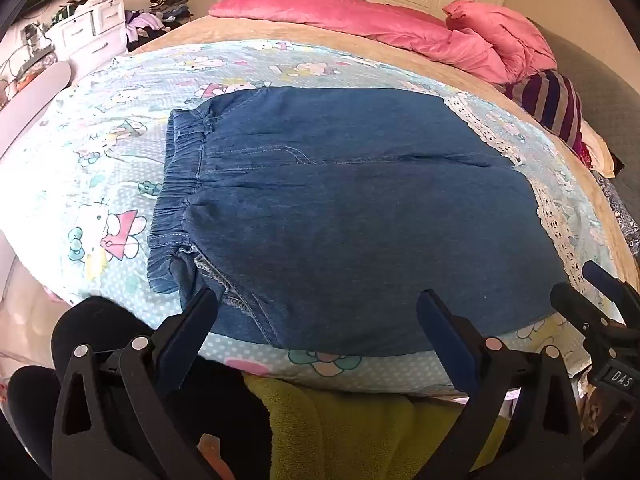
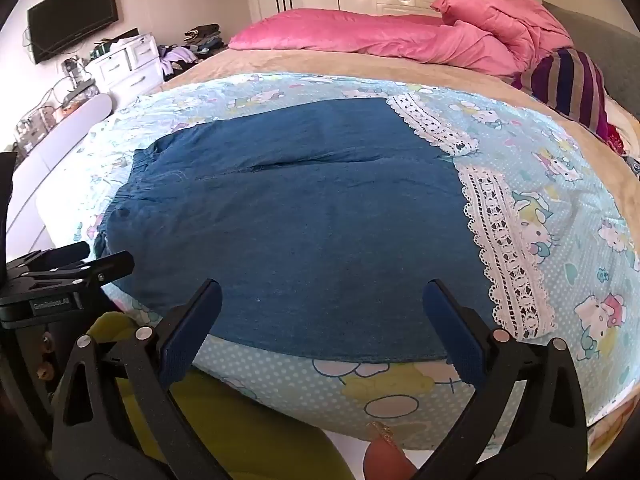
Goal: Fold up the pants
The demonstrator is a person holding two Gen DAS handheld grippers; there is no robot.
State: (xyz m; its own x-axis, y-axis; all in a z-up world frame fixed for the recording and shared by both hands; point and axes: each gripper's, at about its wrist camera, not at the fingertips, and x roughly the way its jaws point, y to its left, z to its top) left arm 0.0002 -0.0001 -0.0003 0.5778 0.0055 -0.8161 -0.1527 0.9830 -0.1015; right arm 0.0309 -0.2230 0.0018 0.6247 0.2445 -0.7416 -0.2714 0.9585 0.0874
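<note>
Left wrist: pants (image 1: 352, 216) on cartoon-print sheet (image 1: 100, 184).

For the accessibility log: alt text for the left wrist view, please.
Blue denim pants lie flat on a cartoon-print sheet, elastic waistband left, lace hems right. The open left gripper hovers over their near edge; pink bedding behind.
</note>
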